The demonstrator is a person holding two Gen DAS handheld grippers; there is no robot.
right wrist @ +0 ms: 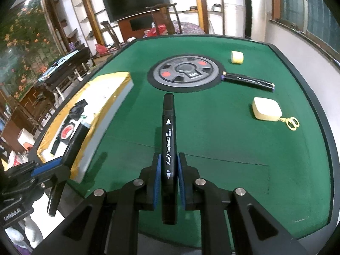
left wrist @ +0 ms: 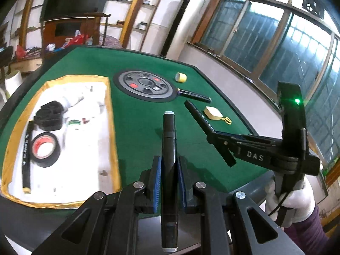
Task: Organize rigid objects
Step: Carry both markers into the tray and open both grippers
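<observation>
My left gripper (left wrist: pixel 169 167) is shut on a black marker with a pale cap (left wrist: pixel 169 140), held above the green table beside the yellow-rimmed white tray (left wrist: pixel 110 127). My right gripper (right wrist: pixel 169 165) is shut on a black art marker (right wrist: pixel 168 131) above the table's near middle; it also shows in the left wrist view (left wrist: pixel 212 136). In the tray lie a roll of black tape (left wrist: pixel 45 149), a black marker (left wrist: pixel 26 157) and a black holder (left wrist: pixel 50 114). On the felt lie another black marker (right wrist: pixel 247 79), a yellow case with a gold clasp (right wrist: pixel 266 108) and a small yellow roll (right wrist: pixel 237 57).
A round grey hub (right wrist: pixel 184 72) is set in the middle of the green table (right wrist: pixel 212 140). The table has a raised dark rim (right wrist: pixel 331 148). Beyond it stand shelves, a chair, a television and windows on the right.
</observation>
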